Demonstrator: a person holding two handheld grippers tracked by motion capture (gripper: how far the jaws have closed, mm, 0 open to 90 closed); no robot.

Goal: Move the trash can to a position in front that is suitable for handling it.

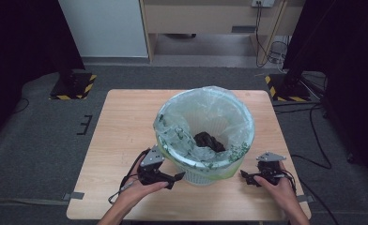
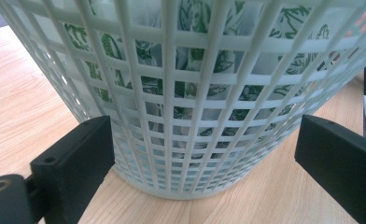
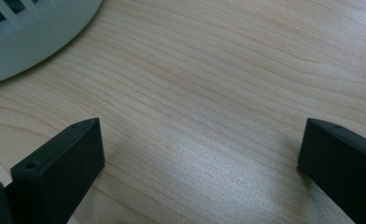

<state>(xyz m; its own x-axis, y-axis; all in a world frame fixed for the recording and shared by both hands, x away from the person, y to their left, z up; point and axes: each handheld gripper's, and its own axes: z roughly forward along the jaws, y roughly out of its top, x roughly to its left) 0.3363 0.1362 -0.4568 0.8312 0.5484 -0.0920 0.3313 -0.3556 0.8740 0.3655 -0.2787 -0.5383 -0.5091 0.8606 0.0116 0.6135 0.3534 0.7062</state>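
Since the left gripper (image 1: 172,178) sits with jaws spread against the foot of the lined basket (image 1: 205,126) at mid-table, it is nearer; the right gripper (image 1: 246,176), also spread and holding nothing, rests just beside the basket's other flank.

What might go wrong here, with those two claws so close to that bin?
The basket looks light, so the left gripper, open and close against its lattice wall, may push or tip it rather than grip it. The thin bag folded over the rim could snag or tear on a jaw. The right gripper, open over bare table, isn't steadying the other side.
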